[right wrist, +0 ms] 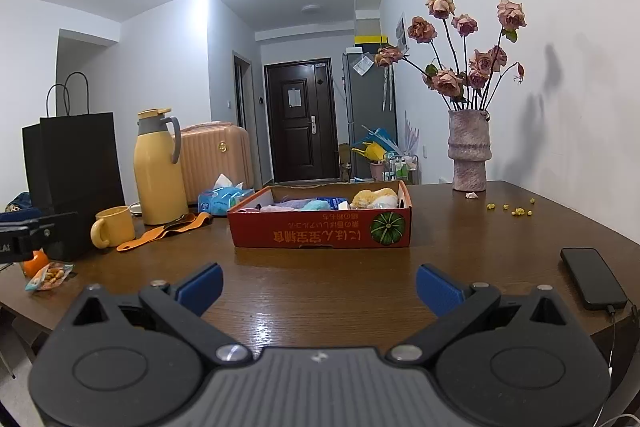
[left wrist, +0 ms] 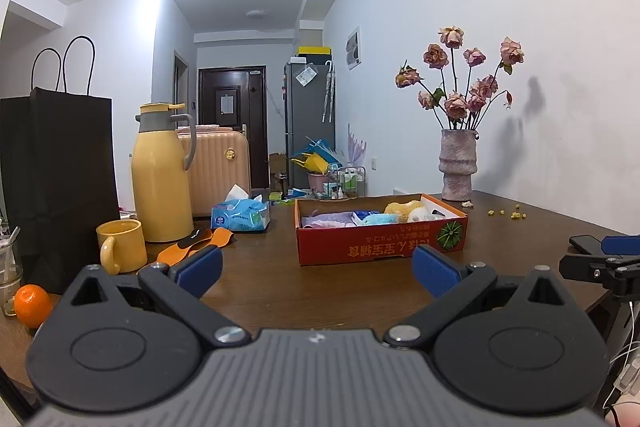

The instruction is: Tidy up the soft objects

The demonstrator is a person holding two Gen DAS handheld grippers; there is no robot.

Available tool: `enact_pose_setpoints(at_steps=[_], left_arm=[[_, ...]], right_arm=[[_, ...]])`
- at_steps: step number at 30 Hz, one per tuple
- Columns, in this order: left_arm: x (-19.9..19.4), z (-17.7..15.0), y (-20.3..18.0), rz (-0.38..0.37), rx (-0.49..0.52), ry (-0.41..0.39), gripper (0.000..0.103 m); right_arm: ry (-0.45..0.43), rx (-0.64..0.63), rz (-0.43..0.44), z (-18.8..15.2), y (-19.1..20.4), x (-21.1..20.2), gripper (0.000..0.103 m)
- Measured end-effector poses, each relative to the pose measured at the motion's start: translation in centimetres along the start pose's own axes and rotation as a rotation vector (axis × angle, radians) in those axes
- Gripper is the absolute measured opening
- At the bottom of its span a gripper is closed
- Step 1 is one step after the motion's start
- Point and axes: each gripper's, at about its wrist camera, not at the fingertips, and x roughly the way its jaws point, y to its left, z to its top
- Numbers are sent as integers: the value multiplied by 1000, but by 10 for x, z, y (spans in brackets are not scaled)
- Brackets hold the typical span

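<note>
Along the left edge of the wooden tabletop (right wrist: 320,291) stand a black paper bag (right wrist: 76,163), a yellow thermos jug (right wrist: 158,171), a yellow mug (right wrist: 114,227), a blue tissue pack (right wrist: 222,199) and an orange strap (right wrist: 168,231); a vase of dried roses (right wrist: 470,155) occupies the far right corner, and a black phone (right wrist: 592,277) lies at the right edge. Mid-table sits the red cardboard box (right wrist: 320,231) holding the soft objects (right wrist: 372,199), towels and plush pieces. The left gripper (left wrist: 318,269) and right gripper (right wrist: 320,287) both hover near the front edge with jaws spread wide and empty, the box ahead of each with bare wood between.
</note>
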Motion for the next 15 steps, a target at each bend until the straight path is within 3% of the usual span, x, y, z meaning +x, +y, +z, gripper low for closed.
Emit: enact_pose_setpoints(at_steps=[15], left_arm=[[1,1,2,5,-2,1,103]], right_arm=[[-9,9,12,0,-1,-1,103]])
